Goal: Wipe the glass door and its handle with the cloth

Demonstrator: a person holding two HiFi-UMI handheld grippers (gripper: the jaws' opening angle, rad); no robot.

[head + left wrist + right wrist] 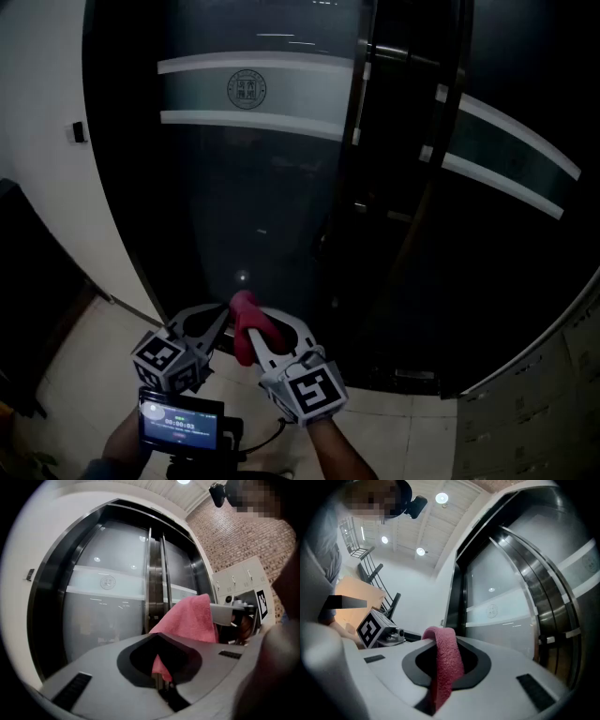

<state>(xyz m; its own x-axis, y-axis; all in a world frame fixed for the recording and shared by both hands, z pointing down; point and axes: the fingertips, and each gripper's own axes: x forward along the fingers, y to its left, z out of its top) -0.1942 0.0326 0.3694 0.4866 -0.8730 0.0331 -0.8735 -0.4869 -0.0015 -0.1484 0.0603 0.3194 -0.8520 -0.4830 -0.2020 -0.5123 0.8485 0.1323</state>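
Note:
A tall dark glass door (253, 187) with a frosted band and a round emblem stands ahead, its vertical metal handle (358, 94) at the right edge of the leaf. Low in the head view, both grippers meet on a pink cloth (245, 323). My left gripper (223, 315) comes in from the left and my right gripper (253, 326) from the right. In the right gripper view the cloth (446, 663) runs between the shut jaws of my right gripper (440, 637). In the left gripper view my left gripper (157, 636) is shut, with the cloth (187, 618) rising past its tips.
A phone (181, 422) sits on a mount under the left gripper. A white wall (47, 103) with a small switch flanks the door on the left. Grey lockers (553, 403) and a brick wall (243, 531) stand to the right. Pale floor tiles (394, 441) lie below.

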